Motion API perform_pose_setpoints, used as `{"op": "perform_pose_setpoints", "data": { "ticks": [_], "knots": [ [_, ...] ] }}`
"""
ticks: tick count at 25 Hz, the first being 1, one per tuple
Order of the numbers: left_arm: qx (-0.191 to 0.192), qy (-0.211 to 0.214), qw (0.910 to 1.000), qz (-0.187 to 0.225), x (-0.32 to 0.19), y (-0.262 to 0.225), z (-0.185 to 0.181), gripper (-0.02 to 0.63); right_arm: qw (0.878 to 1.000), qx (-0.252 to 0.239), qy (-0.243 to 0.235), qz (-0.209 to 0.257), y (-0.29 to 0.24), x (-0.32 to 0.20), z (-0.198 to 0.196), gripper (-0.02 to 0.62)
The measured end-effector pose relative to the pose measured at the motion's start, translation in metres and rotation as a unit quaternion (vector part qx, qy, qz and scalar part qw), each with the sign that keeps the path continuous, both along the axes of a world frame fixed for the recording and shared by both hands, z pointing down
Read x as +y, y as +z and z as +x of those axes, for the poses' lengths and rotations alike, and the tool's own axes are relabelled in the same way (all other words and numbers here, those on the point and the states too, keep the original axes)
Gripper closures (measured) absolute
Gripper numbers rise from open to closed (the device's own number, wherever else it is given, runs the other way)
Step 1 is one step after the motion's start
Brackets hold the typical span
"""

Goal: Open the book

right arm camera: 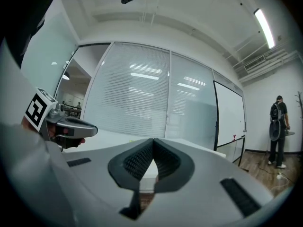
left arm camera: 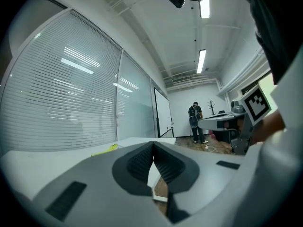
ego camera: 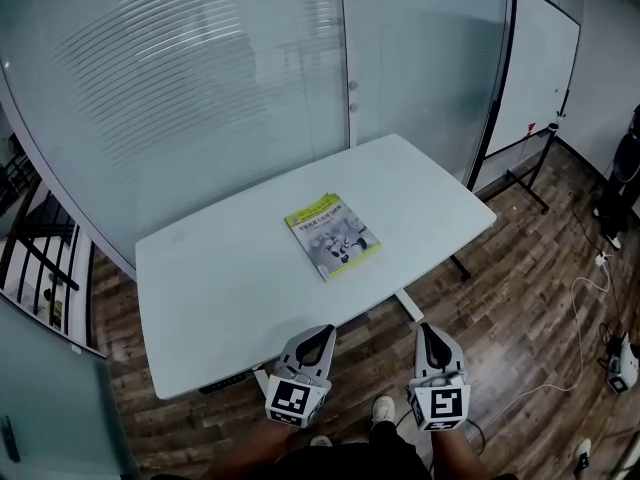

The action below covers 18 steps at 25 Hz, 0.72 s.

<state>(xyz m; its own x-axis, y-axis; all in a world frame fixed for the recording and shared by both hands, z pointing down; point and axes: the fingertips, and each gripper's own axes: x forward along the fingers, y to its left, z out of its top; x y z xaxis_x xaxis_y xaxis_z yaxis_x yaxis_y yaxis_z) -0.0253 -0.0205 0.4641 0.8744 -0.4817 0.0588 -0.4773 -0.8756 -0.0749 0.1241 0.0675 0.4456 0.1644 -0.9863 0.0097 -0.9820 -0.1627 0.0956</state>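
A closed book [ego camera: 333,235] with a yellow-green and grey cover lies flat near the middle of the white table [ego camera: 220,278]. My left gripper [ego camera: 322,334] hangs off the table's near edge, short of the book, its jaws shut with nothing between them. My right gripper [ego camera: 427,332] is beside it to the right, past the table's edge and over the floor, also shut and empty. In the left gripper view the book [left arm camera: 106,149] shows only as a thin yellow sliver on the tabletop beyond the shut left gripper [left arm camera: 153,144]. The right gripper [right arm camera: 153,142] points level toward the table.
A glass wall with blinds [ego camera: 200,78] runs behind the table. A whiteboard on a stand [ego camera: 535,68] is at the right. Cables [ego camera: 590,298] lie on the wooden floor. A person [left arm camera: 195,122] stands far off in the room.
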Motion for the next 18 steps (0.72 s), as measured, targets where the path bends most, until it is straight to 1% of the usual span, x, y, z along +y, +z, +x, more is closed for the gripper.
{"op": "perform_pose_setpoints", "data": {
  "ticks": [3,4,8,11,15,18],
  "knots": [
    [-0.012,-0.027,0.9995,-0.009,-0.020,0.011,0.012,0.595,1.000,-0.002,-0.015,-0.025,0.004,-0.023,0.022,0.589],
    [-0.016,-0.037,0.9991,-0.013,-0.026,0.016,0.015,0.595,0.999,-0.003,-0.020,-0.027,0.005,-0.031,0.029,0.589],
    [-0.029,-0.065,0.9972,-0.021,-0.045,0.027,0.031,0.595,0.998,-0.006,-0.053,-0.024,0.012,-0.061,0.054,0.589],
    [-0.028,-0.091,0.9950,-0.031,-0.059,0.026,0.038,0.595,0.996,-0.002,-0.083,-0.008,0.017,-0.082,0.064,0.589],
    [-0.021,-0.140,0.9890,-0.044,-0.074,0.026,0.036,0.595,0.995,-0.011,-0.102,0.006,0.010,-0.106,0.085,0.589],
    [-0.031,-0.172,0.9838,-0.041,-0.082,0.028,0.034,0.595,0.990,-0.015,-0.137,0.001,-0.001,-0.126,0.087,0.590]
  ]
}}
